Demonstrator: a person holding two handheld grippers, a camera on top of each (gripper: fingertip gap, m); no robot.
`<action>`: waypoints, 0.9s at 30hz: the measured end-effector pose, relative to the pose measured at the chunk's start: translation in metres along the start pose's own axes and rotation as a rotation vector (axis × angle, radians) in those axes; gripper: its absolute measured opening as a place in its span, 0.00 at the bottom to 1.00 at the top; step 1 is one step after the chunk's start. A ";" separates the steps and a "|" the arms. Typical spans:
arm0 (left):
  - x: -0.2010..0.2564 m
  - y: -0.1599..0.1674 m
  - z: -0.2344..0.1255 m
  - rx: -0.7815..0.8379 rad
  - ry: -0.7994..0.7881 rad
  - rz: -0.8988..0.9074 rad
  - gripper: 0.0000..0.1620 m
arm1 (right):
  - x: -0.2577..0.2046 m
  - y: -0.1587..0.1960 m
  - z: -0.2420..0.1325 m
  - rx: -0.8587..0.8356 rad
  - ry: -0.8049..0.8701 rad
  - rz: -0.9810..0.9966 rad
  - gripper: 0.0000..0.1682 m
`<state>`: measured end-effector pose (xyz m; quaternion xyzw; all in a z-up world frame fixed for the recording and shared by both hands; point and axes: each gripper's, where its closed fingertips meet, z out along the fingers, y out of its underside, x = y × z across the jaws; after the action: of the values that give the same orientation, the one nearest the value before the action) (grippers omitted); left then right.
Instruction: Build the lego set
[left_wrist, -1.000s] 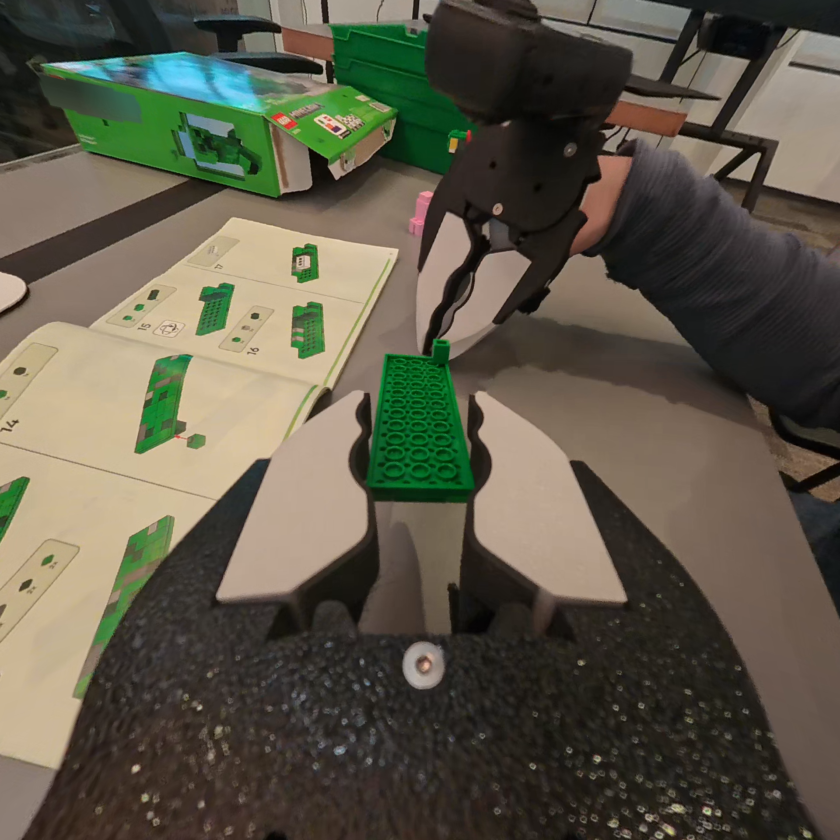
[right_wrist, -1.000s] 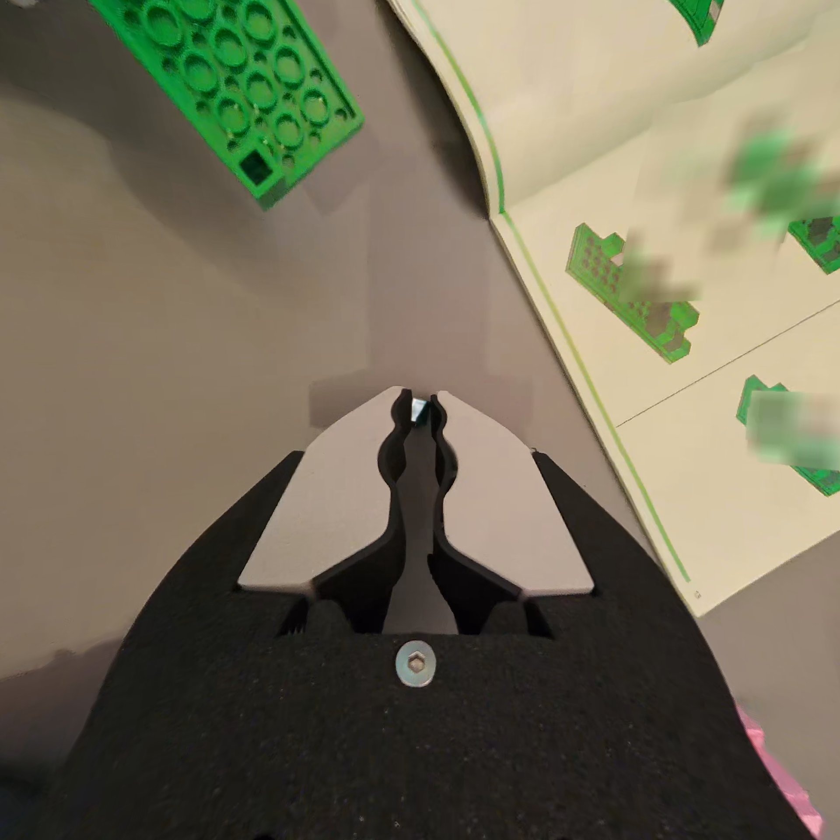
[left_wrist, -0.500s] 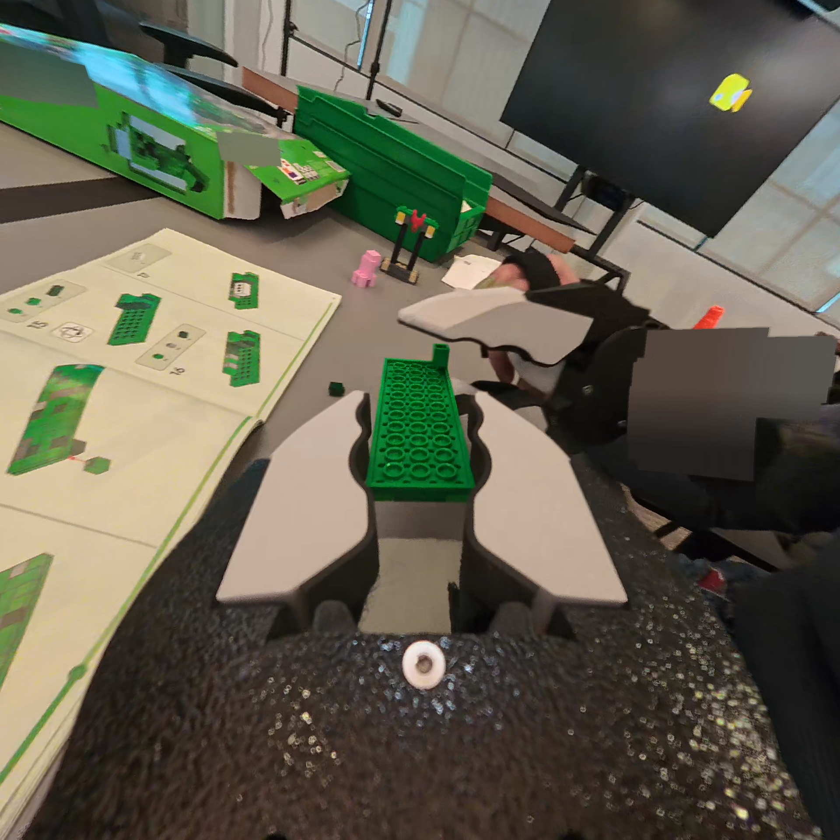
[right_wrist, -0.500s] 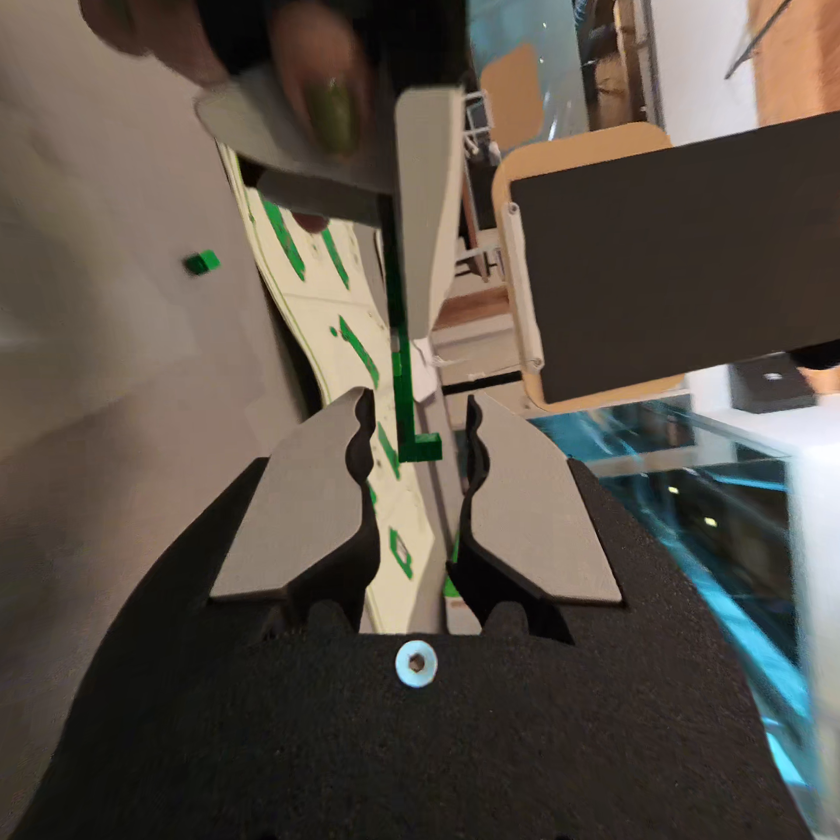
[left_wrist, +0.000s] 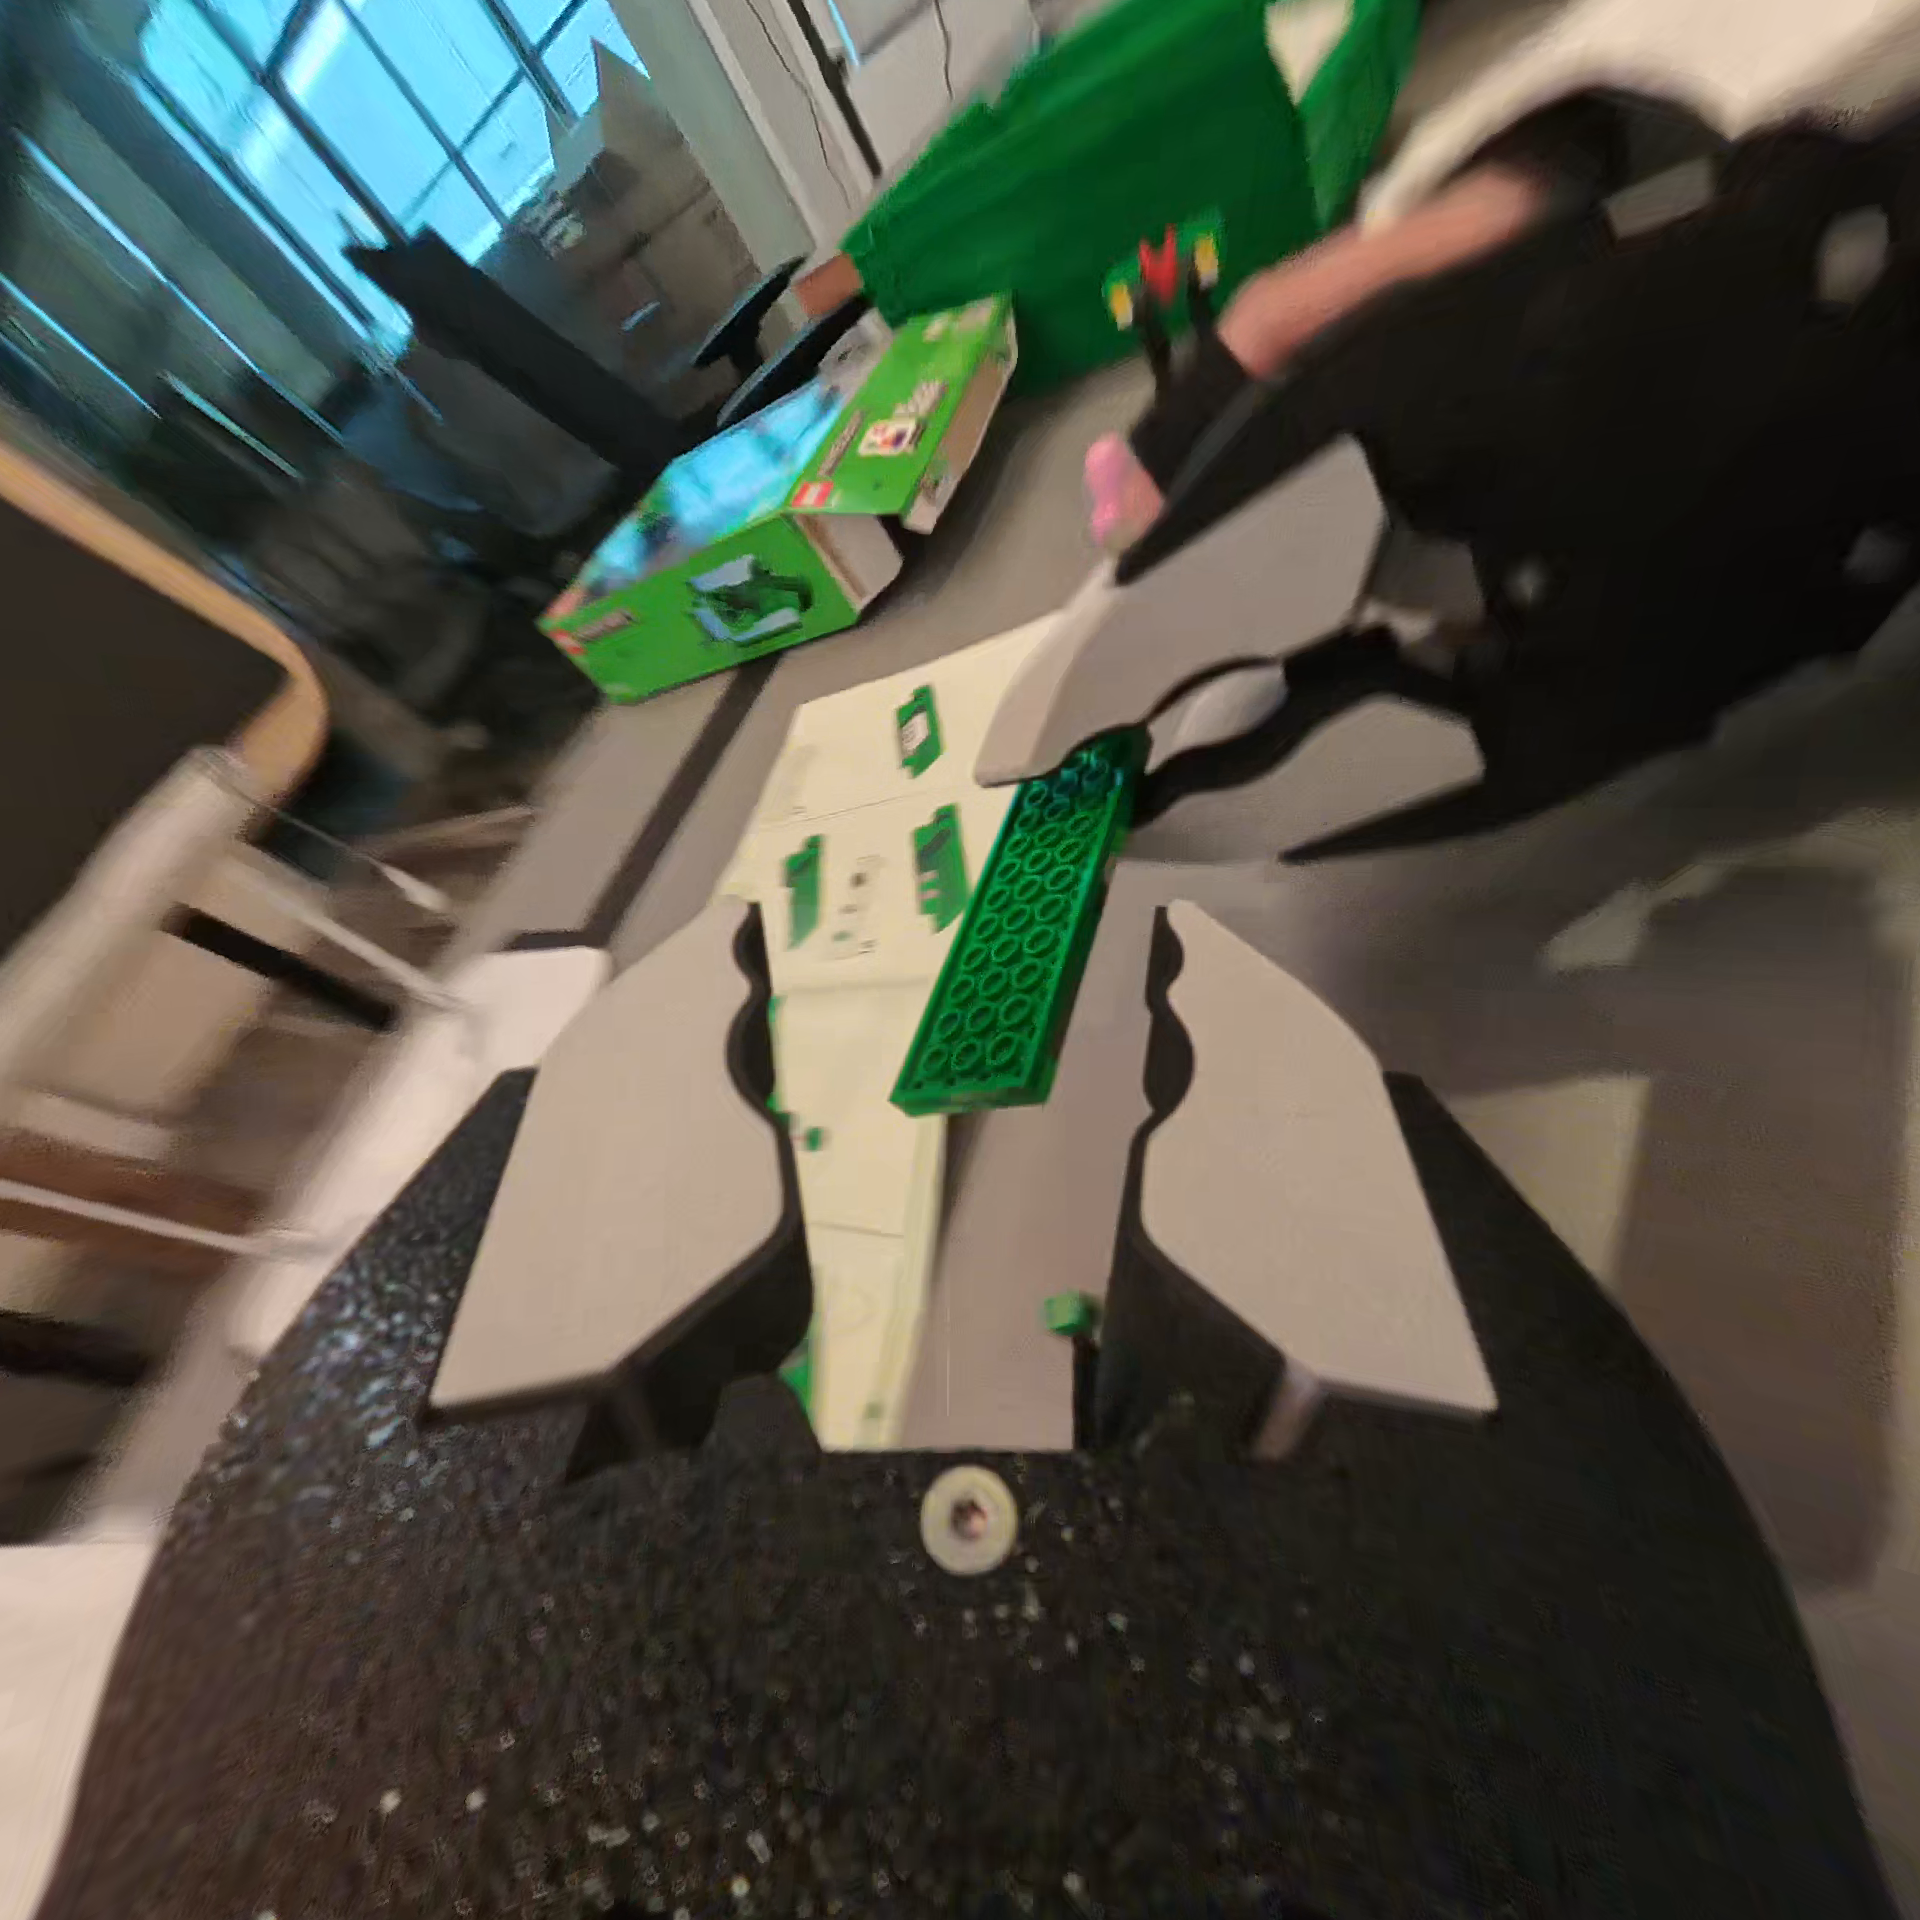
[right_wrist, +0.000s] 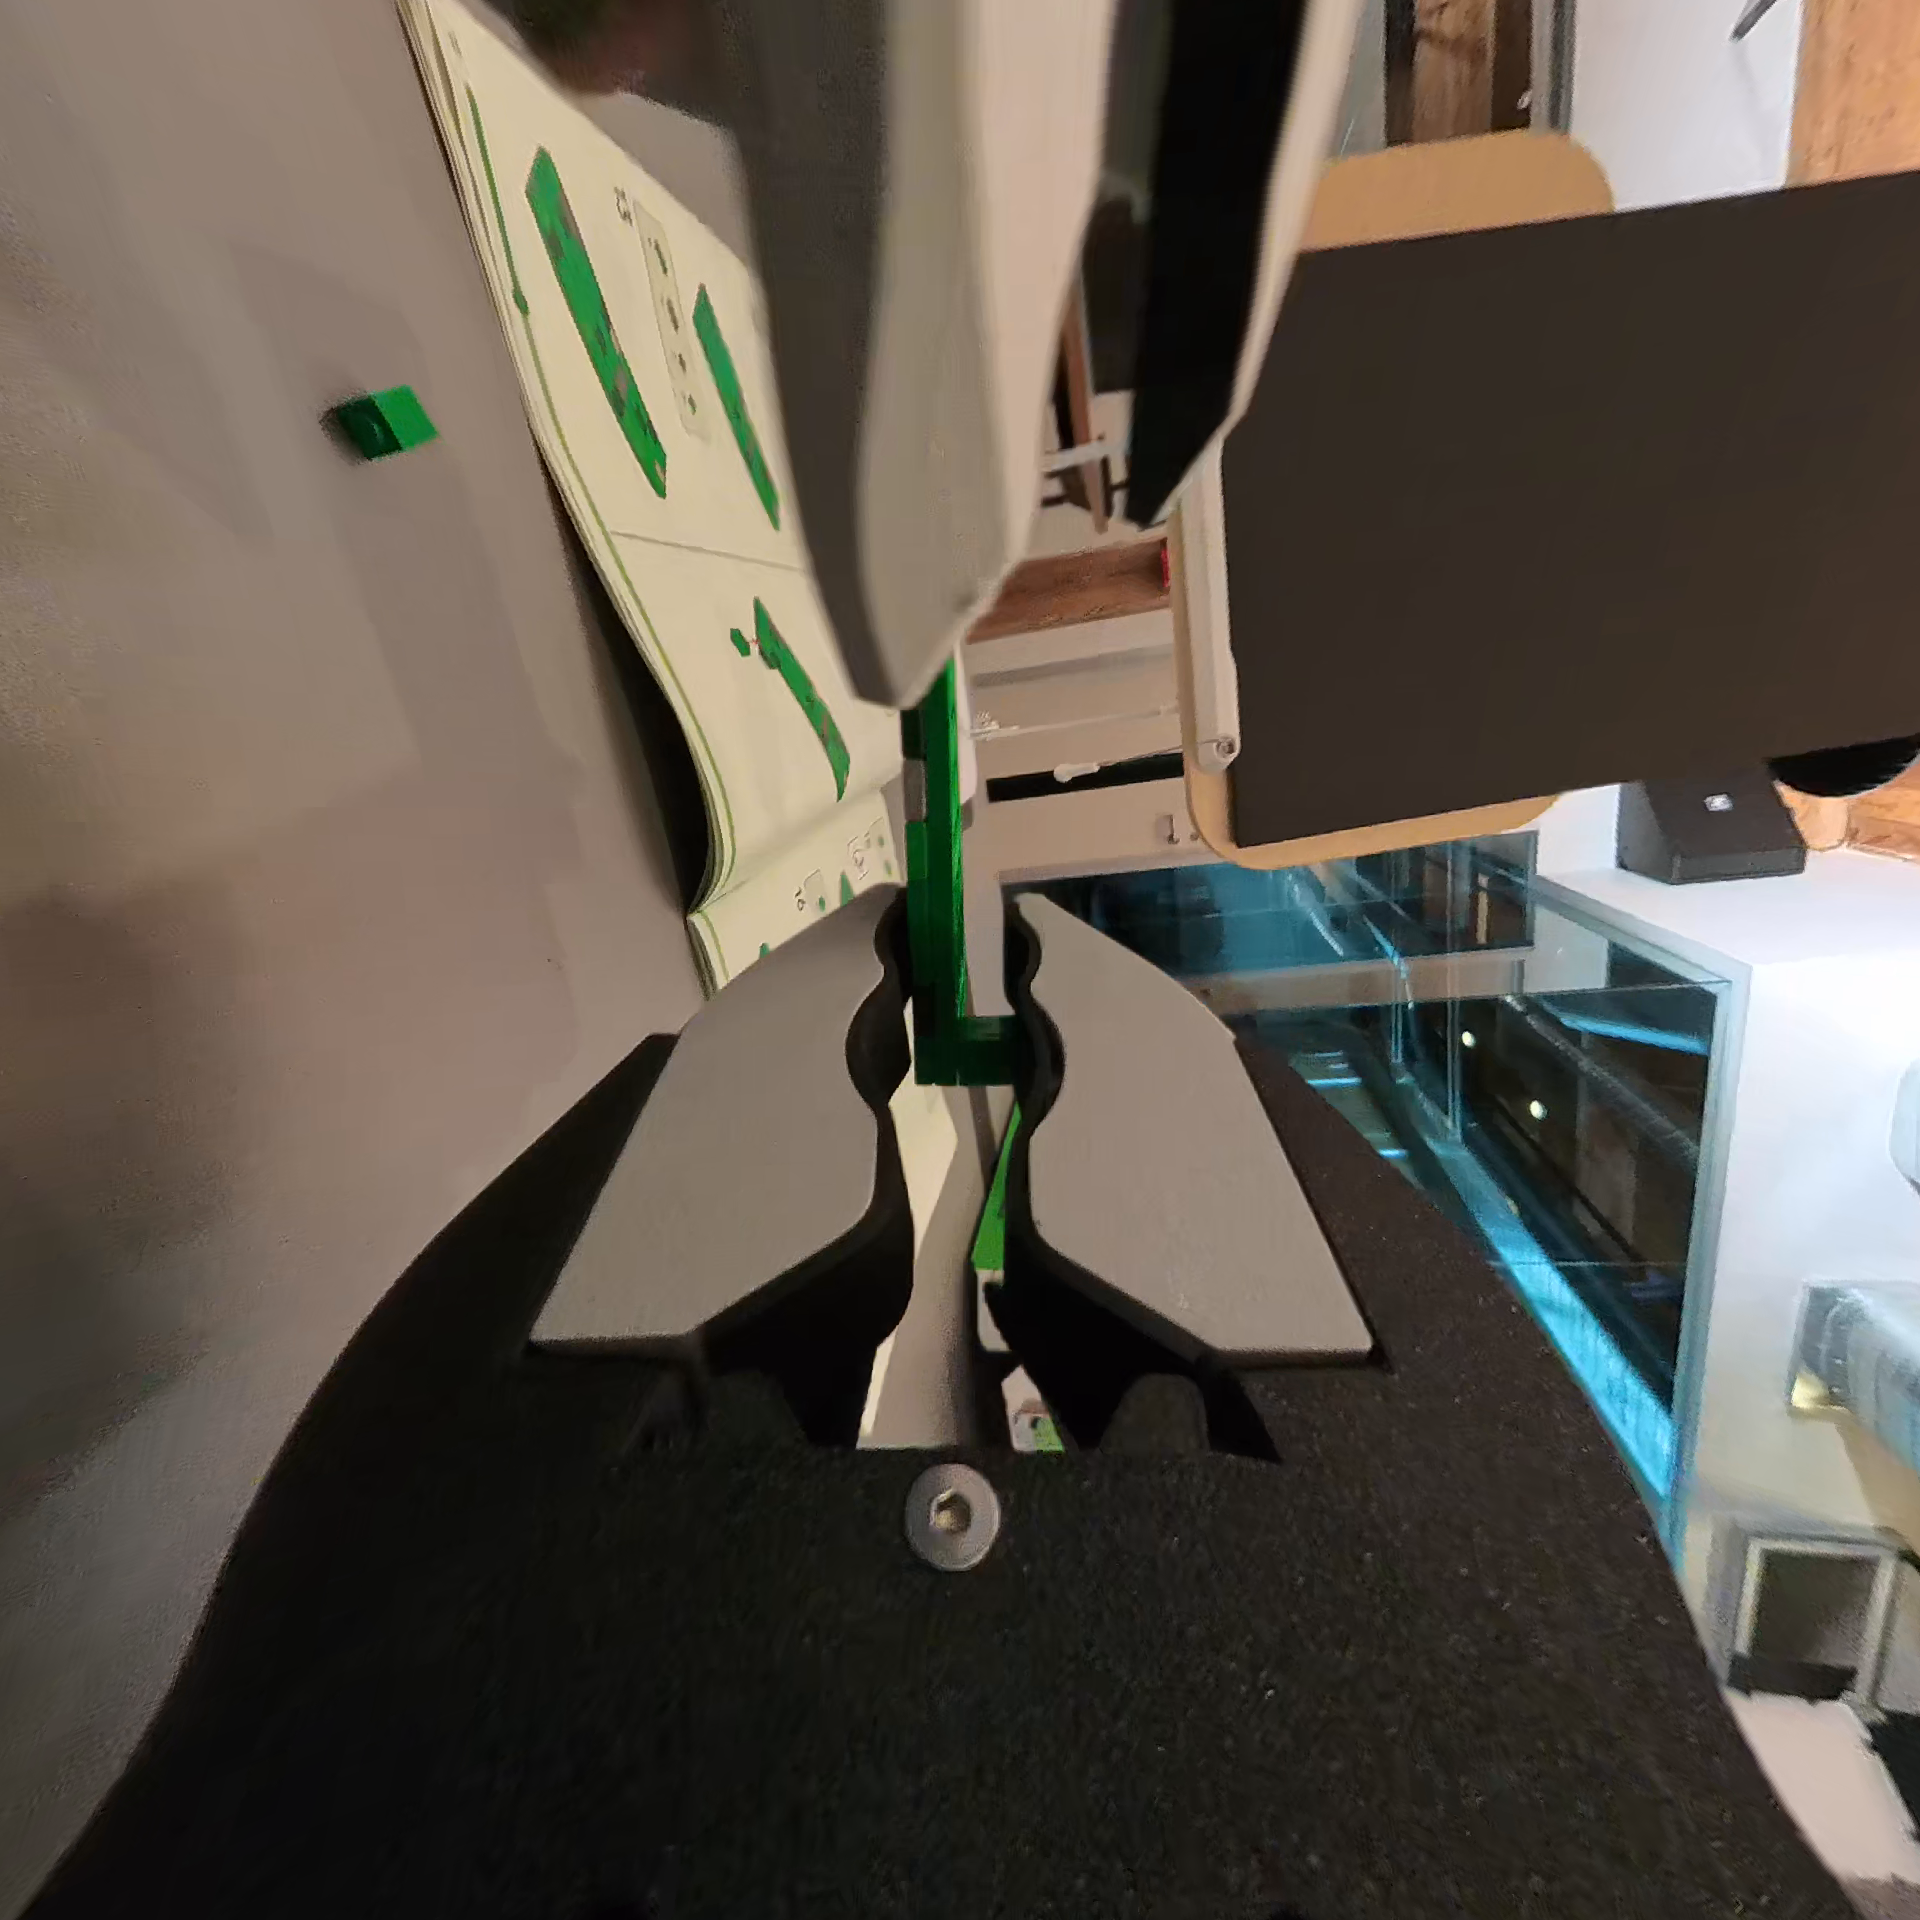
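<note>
A long green Lego plate (left_wrist: 1023, 935) is in the air, its underside of rings facing the left wrist view. My right gripper (left_wrist: 1122, 779) is shut on its far end. In the right wrist view the plate (right_wrist: 935, 914) shows edge-on between my right gripper's (right_wrist: 956, 925) closed fingers, with a small green brick (right_wrist: 971, 1051) sticking out of its end. My left gripper (left_wrist: 956, 920) is open, with its fingers on either side of the plate's near end and not touching it. It shows large at the top of the right wrist view (right_wrist: 1018, 613).
The open instruction booklet (left_wrist: 862, 935) lies on the grey table under the plate. A small loose green brick (right_wrist: 379, 421) lies on the table beside it. A green Lego box (left_wrist: 758, 561), a green bin (left_wrist: 1091, 187) and a pink figure (left_wrist: 1117, 488) stand farther back.
My left gripper has opened and let go of the plate. My right gripper has turned, come in and shut on the plate's far end. Both views have swung and are blurred.
</note>
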<state>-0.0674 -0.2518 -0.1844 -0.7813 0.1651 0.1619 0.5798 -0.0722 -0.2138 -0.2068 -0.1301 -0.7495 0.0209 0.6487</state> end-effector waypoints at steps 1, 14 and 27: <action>0.002 0.001 0.002 -0.047 -0.033 0.142 0.40 | -0.002 0.002 0.002 -0.019 -0.018 0.008 0.09; 0.020 0.009 0.024 -0.165 -0.041 0.446 0.04 | -0.004 0.000 -0.013 0.167 -0.164 0.317 0.23; 0.008 0.012 0.022 -0.143 -0.056 0.404 0.19 | -0.004 -0.001 -0.025 0.241 -0.197 0.306 0.12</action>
<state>-0.0666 -0.2347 -0.2043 -0.7665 0.2901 0.3078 0.4833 -0.0469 -0.2191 -0.2068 -0.1612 -0.7730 0.2211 0.5723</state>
